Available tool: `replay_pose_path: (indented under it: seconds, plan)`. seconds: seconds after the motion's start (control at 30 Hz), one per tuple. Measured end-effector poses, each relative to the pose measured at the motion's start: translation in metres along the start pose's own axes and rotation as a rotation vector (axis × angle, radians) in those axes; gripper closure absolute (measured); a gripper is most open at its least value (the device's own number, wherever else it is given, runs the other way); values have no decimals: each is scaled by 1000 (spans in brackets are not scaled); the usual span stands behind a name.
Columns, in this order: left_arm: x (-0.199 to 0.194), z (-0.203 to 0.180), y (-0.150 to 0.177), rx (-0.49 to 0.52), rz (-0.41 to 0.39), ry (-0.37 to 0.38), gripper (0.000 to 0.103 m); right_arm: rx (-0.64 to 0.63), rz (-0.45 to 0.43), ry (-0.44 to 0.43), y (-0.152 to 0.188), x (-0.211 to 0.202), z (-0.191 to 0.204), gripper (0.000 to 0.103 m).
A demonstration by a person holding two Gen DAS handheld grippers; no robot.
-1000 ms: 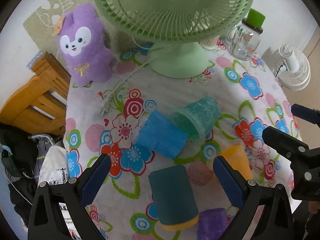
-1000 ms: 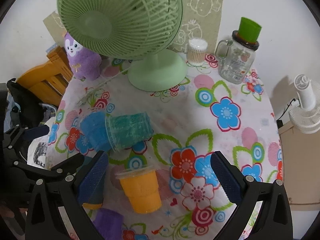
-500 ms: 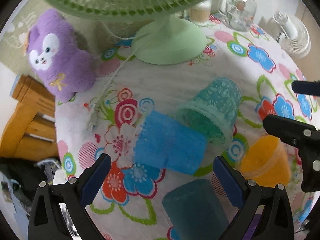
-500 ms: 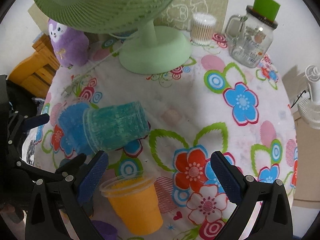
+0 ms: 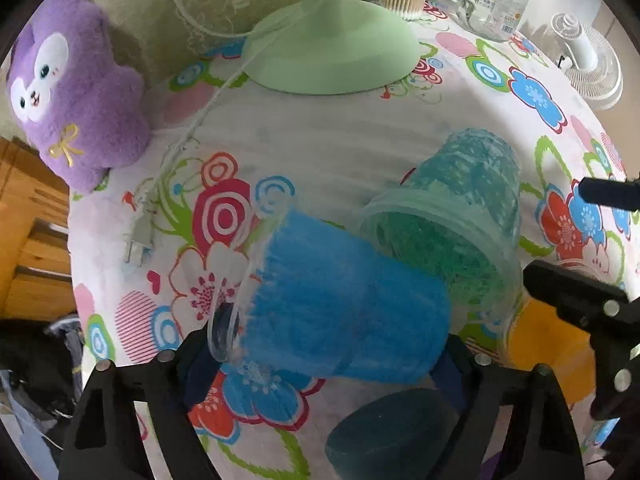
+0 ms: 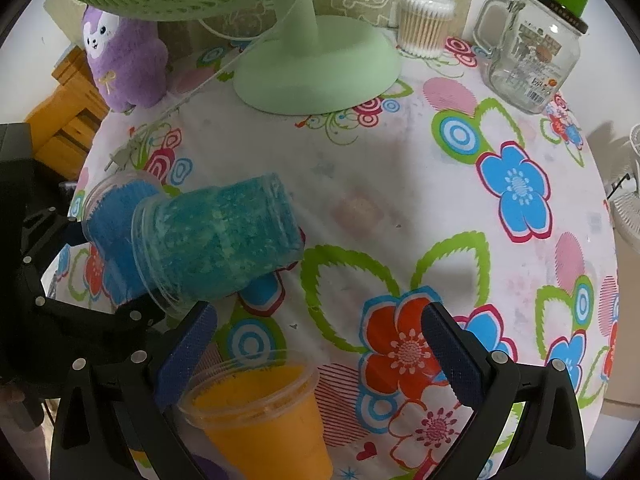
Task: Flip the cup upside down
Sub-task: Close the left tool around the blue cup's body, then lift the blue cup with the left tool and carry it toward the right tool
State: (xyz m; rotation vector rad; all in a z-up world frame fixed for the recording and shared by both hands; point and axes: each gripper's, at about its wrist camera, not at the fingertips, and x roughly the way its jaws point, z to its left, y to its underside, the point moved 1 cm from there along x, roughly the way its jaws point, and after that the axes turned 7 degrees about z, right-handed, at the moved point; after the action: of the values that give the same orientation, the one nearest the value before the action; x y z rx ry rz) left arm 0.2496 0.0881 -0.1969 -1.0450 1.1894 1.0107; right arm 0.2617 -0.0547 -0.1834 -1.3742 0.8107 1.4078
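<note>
A blue cup [image 5: 340, 304] lies on its side on the floral tablecloth, its base tucked into the mouth of a teal cup [image 5: 456, 216] that also lies on its side. My left gripper [image 5: 320, 360] is open with its jaws on either side of the blue cup, which also shows in the right wrist view [image 6: 108, 240] beside the teal cup [image 6: 220, 240]. My right gripper [image 6: 316, 352] is open and empty above an orange cup [image 6: 264, 416] lying near the front edge.
A green fan base [image 6: 316, 72] stands at the back with its cord and plug [image 5: 138, 236]. A purple plush [image 5: 68, 88] is at the back left. A glass jar mug [image 6: 532, 52] and cotton swab tub [image 6: 424, 20] stand at the back right. A dark teal cup [image 5: 392, 432] is near the front.
My left gripper has moved forward and down until its jaws straddle the blue cup. My right gripper has moved closer to the table, over the orange cup.
</note>
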Motion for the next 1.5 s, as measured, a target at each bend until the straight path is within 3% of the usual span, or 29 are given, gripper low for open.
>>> replay_pose_path:
  seconds: [0.27,0.6,1.2,1.33,1.5]
  plan:
    - [-14,7,2,-32,-34,-37,15,-1,1,-19,-1,-4,5,0]
    - [-66,9,25,-74,-92,-56,15,-2,-45,-42,15,-47,21,0]
    - [-110,-38,92,-87,-154,0,15,106,-96,-33,111,-108,14,0]
    - [-114,-53,104,-121,-155,34,15,110,-94,-20,131,-117,4,0]
    - [-117,-74,120,-175,-155,10,15,89,-94,-33,143,-121,-8,0]
